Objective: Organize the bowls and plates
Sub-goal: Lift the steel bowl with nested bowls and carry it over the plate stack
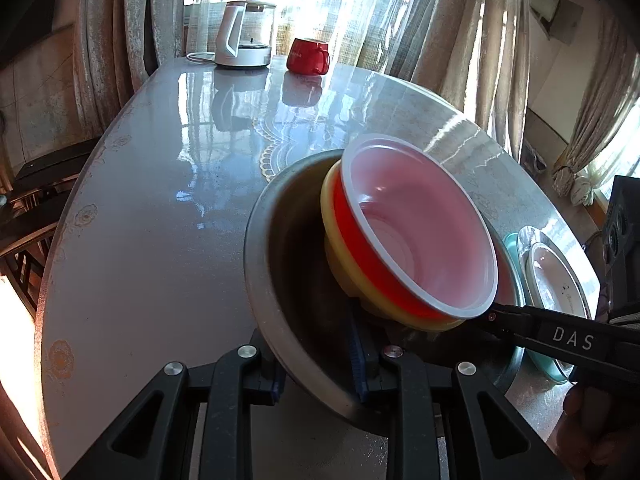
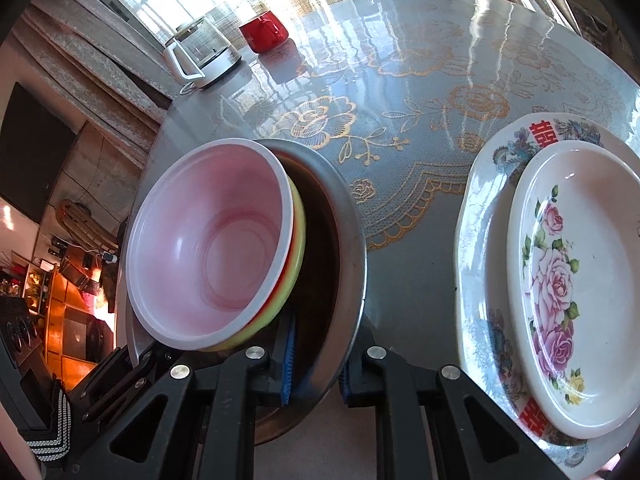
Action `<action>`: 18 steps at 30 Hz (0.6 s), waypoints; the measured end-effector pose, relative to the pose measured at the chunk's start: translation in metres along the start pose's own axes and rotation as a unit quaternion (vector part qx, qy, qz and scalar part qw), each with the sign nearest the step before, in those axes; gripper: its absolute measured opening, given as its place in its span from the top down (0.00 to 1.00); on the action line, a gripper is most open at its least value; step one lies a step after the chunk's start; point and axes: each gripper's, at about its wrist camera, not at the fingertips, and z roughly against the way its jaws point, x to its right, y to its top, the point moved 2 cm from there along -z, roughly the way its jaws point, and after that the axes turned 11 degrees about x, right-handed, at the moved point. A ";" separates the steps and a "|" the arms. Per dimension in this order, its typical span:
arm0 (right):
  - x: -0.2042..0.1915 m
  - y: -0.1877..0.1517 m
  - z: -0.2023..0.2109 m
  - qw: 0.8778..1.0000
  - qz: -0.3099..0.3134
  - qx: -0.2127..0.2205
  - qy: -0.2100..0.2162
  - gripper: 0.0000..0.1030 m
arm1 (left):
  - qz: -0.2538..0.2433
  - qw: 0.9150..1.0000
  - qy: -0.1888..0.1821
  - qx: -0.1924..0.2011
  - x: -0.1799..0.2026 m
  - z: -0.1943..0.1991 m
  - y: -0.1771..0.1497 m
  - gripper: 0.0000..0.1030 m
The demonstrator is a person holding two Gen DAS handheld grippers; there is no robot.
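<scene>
**Two claws hold the big metal bowl**

The table [image 2: 400, 80] is round and shiny. A kettle [image 1: 244, 36] and a red cup [image 1: 308, 56] sit far off at 12 o'clock.

The metal bowl [image 1: 272, 256] is tipped up on its side. Each claw pinches its rim. The left claw [image 1: 320, 376] holds the near rim, narrow, one pad in and one out. The right claw [image 2: 316, 364] grips the other edge the same way.

Inside lie a yellow bowl [image 1: 332, 220], a red bowl [image 1: 360, 240] and a white bowl [image 2: 200, 248], leaning together.

The plates [image 2: 560, 280] sit stacked at 3 o'clock of the right claw. That claw is nearer them.
</scene>
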 end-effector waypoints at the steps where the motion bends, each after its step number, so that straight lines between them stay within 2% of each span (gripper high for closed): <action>1: 0.000 -0.001 0.000 1.000 -0.003 0.000 0.001 0.84 | -0.002 1.000 0.003 0.012 0.000 0.002 -0.002 0.75; 6: 0.000 -0.008 -0.001 1.000 0.004 0.006 0.004 0.85 | -0.013 0.998 0.011 0.057 0.002 0.008 -0.007 0.76; 10: 0.000 -0.011 0.001 1.000 0.002 0.015 0.007 0.85 | 0.000 0.999 0.001 0.054 -0.004 0.006 -0.005 0.76; 18: 0.004 -0.013 0.003 1.000 -0.018 0.008 0.022 0.85 | -0.010 0.999 0.004 0.045 0.002 0.010 -0.008 0.76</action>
